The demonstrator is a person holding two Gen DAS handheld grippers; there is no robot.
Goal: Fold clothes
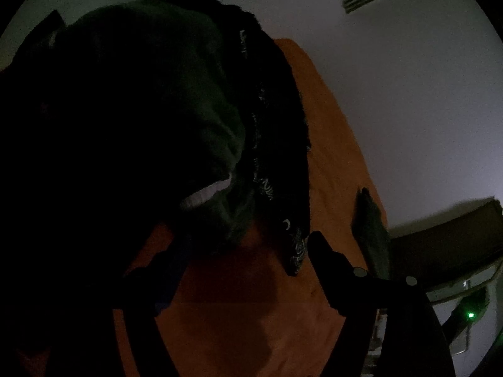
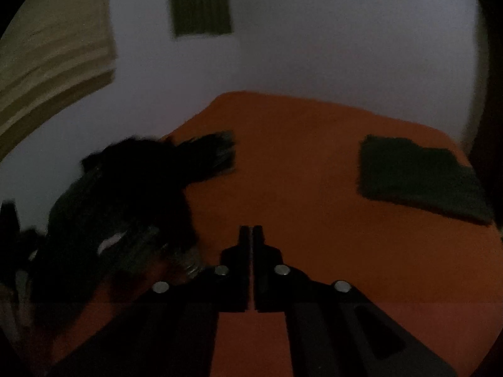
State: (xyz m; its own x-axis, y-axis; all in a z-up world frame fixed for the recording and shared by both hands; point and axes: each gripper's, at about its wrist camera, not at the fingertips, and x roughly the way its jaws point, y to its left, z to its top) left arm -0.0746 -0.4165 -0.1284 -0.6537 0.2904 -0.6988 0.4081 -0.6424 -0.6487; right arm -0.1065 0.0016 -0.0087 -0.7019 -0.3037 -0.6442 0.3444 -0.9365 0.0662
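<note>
So the orange bedsheet [image 2: 314,163] was spread right up to the pale wall [image 2: 314,31] at the back. A heap of dark clothes [image 2: 125,194] sat on its left side, and a folded dark green towel [image 2: 418,176] lay flat over on the far right, well apart from the heap. A slatted dark vent [image 2: 201,0] hung on the wall behind, above the heap's end.

Dark garment heap [image 2: 125,194] crumpled (left); green folded cloth [image 2: 418,176] flat, right.
</note>
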